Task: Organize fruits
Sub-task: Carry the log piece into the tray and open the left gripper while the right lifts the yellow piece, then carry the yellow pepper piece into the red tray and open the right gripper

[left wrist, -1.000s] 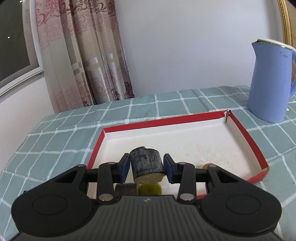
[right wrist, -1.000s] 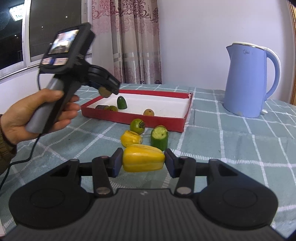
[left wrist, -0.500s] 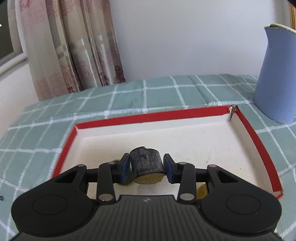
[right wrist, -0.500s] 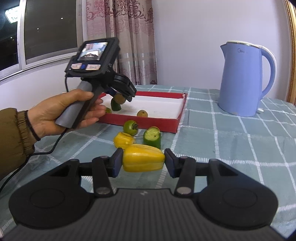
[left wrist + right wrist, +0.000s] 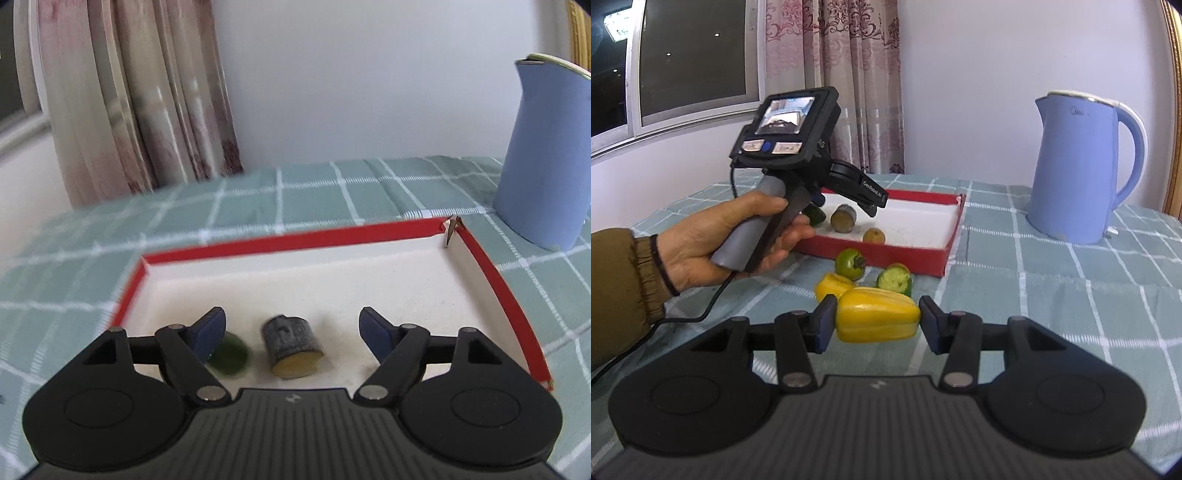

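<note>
My left gripper (image 5: 293,326) is open above the red tray (image 5: 295,238). A dark cut piece with a yellow face (image 5: 291,347) lies free on the tray floor between the fingers, with a green fruit (image 5: 229,356) beside the left finger. The right wrist view shows that piece (image 5: 843,218) in the tray (image 5: 934,258) with a small brown fruit (image 5: 874,235). My right gripper (image 5: 877,319) is shut on a yellow fruit (image 5: 877,319) and holds it above the table. On the cloth lie a green fruit (image 5: 850,263), a cut green piece (image 5: 894,279) and another yellow piece (image 5: 833,285).
A blue kettle (image 5: 1078,170) stands on the checked tablecloth right of the tray; it also shows in the left wrist view (image 5: 546,155). The hand holding the left gripper (image 5: 738,236) and its cable are at the left. Curtains and a window are behind.
My left gripper has opened and let go of the dark cut piece, which now lies in the tray. The right gripper still holds the yellow fruit.
</note>
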`<state>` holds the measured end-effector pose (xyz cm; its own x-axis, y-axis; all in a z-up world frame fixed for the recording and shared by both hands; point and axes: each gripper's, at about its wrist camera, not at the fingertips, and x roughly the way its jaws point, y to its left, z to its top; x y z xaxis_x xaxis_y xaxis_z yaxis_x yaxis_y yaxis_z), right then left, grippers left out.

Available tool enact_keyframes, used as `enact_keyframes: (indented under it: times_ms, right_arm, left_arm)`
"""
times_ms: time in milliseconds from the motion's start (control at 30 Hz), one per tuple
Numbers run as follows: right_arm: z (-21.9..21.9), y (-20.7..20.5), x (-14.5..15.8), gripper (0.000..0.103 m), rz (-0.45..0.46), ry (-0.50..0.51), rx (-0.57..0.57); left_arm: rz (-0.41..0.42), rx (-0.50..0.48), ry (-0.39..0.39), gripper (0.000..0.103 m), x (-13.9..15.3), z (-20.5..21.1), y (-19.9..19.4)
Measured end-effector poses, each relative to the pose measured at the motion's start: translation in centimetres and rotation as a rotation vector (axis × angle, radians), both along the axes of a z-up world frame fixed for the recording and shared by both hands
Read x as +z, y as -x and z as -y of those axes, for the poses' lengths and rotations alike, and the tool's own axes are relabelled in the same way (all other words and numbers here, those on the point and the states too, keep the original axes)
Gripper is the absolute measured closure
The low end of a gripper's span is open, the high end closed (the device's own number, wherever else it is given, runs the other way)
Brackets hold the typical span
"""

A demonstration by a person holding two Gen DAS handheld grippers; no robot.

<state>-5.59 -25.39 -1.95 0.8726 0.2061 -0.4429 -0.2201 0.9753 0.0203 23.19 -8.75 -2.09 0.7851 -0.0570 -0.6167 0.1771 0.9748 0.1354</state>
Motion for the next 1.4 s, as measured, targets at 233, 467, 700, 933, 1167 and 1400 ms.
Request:
enact_keyframes:
  times_ms: [233, 467, 700, 933, 1167, 1400]
  right_arm:
    - [-0.1, -3.2, 2.0, 0.058, 0.043, 0.017, 0.017]
    - [0.1, -9.1, 2.8, 0.058, 0.055, 0.001, 0.019]
    - [-0.2, -14.9, 1.9, 0.058, 0.034, 0.010, 0.003]
    - [-0.6, -18.8, 0.8, 0.057, 0.002, 0.038, -0.019]
    - [-0.5, -21.6, 0.0, 0.027, -0.023, 0.035, -0.062]
    - [-0.4, -20.4, 0.8, 0.019, 0.017, 0.034, -0.094]
  left_arm:
    - [0.113, 0.073, 0.041, 0.009, 2.7, -5.2, 8.6]
    - [0.113, 0.185, 0.073, 0.004, 2.1, -9.3, 15.9]
    - [0.022, 0.187, 0.084, 0.004, -0.4, -10.1, 18.2]
    - [0.014, 0.146, 0.055, 0.004, -0.8, -9.3, 19.6]
    - [0.013, 0.115, 0.043, 0.004, -0.6, -8.4, 19.6]
    - [0.017, 0.110, 0.055, 0.004, -0.3, -8.4, 19.6]
